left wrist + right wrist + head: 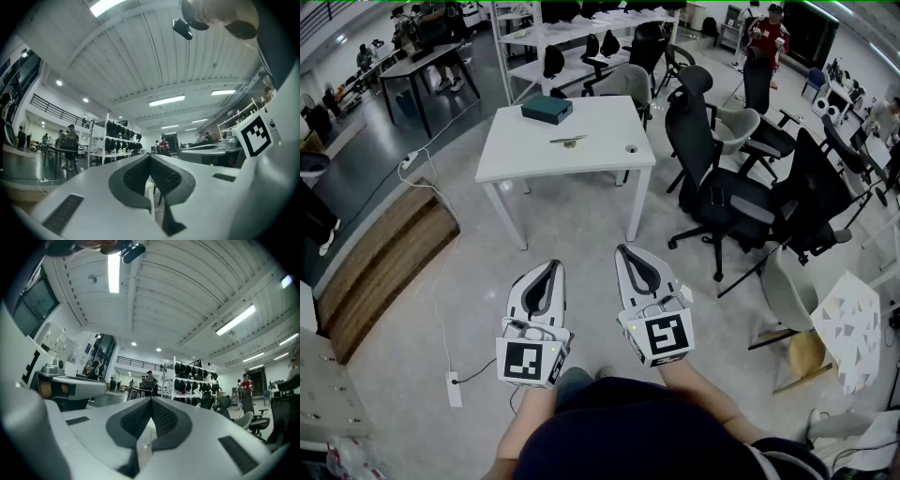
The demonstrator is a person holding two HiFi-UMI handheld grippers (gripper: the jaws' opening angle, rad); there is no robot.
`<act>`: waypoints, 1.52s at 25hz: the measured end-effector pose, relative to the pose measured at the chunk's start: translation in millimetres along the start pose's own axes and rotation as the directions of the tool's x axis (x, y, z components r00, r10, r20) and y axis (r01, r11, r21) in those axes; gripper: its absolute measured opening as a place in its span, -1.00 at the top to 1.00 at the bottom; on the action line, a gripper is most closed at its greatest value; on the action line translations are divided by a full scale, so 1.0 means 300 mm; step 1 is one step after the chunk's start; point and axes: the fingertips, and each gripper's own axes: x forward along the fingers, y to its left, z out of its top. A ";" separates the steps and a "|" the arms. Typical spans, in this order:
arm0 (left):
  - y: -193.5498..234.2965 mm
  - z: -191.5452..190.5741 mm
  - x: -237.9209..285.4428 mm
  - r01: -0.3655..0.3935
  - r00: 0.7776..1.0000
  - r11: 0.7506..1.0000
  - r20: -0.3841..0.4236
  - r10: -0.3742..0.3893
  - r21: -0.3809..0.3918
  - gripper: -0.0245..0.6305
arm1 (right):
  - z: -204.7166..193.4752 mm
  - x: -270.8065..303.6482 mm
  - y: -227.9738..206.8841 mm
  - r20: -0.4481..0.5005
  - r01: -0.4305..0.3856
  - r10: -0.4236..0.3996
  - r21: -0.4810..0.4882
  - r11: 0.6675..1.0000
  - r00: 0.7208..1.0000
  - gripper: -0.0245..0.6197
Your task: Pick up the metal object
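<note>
My left gripper point(553, 269) and right gripper point(624, 253), both empty with jaws pressed together, point toward the far white tabletop point(600, 159), where the slim metal object point(569, 141) lies crosswise, straight ahead, well apart.

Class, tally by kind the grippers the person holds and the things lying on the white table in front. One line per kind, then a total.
Grippers: 2, the left gripper and the right gripper, both shut and empty
Dark box: 1
Metal object: 1
Small round dark spot, too small to identify: 1
Total: 5
</note>
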 end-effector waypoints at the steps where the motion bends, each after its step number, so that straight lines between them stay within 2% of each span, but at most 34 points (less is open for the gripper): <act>1: -0.004 -0.003 0.003 0.001 1.000 1.000 0.000 -0.001 0.000 0.86 | -0.005 -0.002 -0.001 -0.005 -0.002 0.002 0.014 1.000 1.000 0.84; 7: 0.000 -0.038 0.056 0.003 1.000 1.000 -0.013 -0.003 0.010 0.85 | -0.053 0.028 -0.033 -0.016 -0.003 0.004 0.056 0.998 1.000 0.84; 12: 0.063 -0.092 0.137 0.016 1.000 1.000 -0.026 -0.016 -0.007 0.85 | -0.111 0.119 -0.066 -0.041 0.001 0.002 0.064 0.998 0.999 0.84; 17: 0.187 -0.146 0.288 0.020 0.999 1.000 -0.032 -0.021 -0.015 0.84 | -0.151 0.274 -0.122 -0.055 0.020 -0.017 0.059 0.998 0.998 0.84; 24: 0.400 -0.226 0.557 0.049 0.997 0.998 -0.054 -0.051 -0.038 0.64 | -0.199 0.588 -0.208 -0.081 0.032 -0.028 0.047 0.998 0.996 0.84; 33: 0.701 -0.313 0.856 0.095 0.994 0.994 -0.056 -0.098 -0.058 0.63 | -0.254 0.985 -0.280 -0.115 0.060 -0.056 0.027 0.998 0.992 0.84; 38: 0.781 -0.353 0.975 0.151 0.987 0.987 -0.049 -0.154 -0.058 0.63 | -0.299 1.101 -0.309 -0.126 0.100 -0.095 0.027 0.995 0.987 0.84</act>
